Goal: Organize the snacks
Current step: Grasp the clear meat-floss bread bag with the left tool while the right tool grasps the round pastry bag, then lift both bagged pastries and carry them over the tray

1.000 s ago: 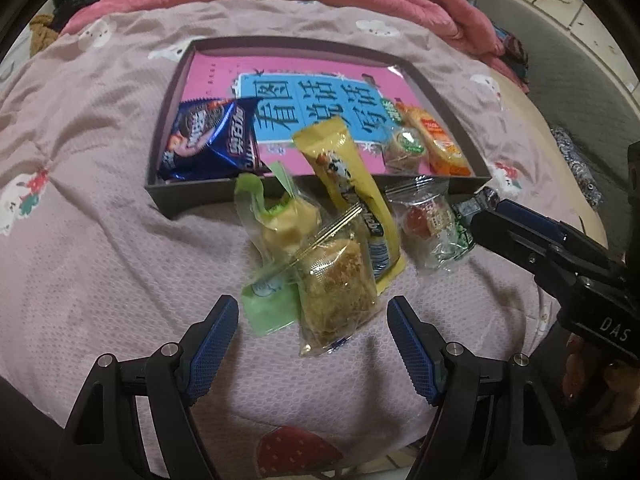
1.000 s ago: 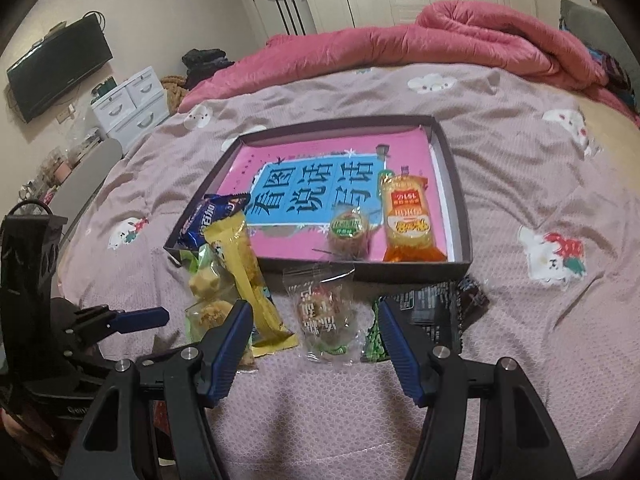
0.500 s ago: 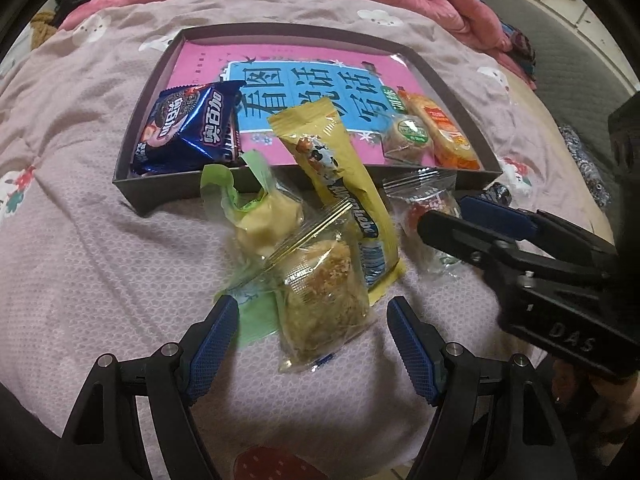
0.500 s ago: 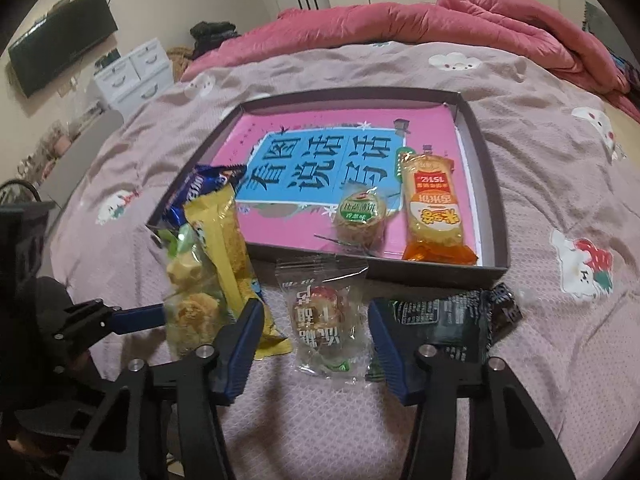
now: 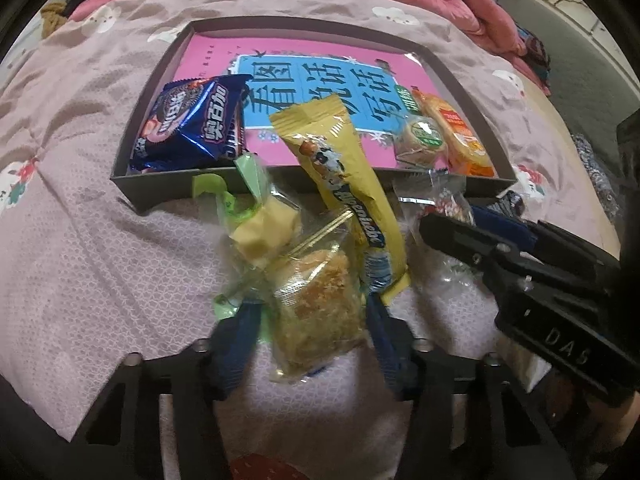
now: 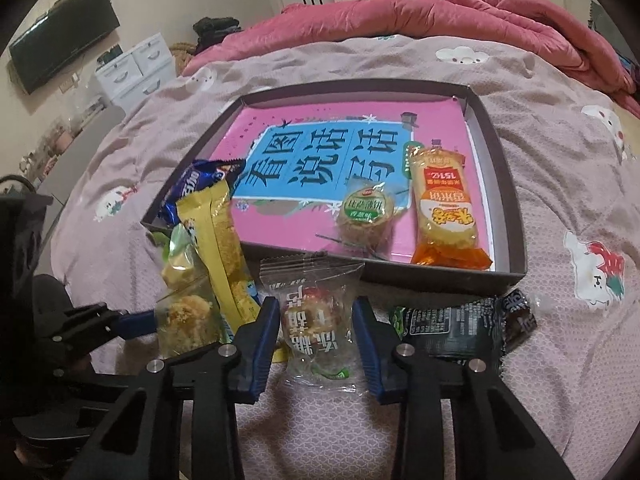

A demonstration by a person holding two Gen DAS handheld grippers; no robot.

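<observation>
Two loose packets [image 5: 362,200] [image 5: 260,228] beside tray [image 5: 168,196]

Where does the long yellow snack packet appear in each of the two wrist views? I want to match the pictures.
Left wrist view: the long yellow snack packet runs down the centre, its top leaning over the near wall of the dark tray.
Right wrist view: the packet stands at left of centre.
Shared landmark: the pink and blue book inside the tray.

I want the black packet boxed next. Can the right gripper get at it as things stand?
Probably not yet: the right gripper has just been closing its jaws on the clear-wrapped pastry. The black packet lies uncovered just beside it on the bedspread, so it looks easy once the pastry is dropped.
</observation>
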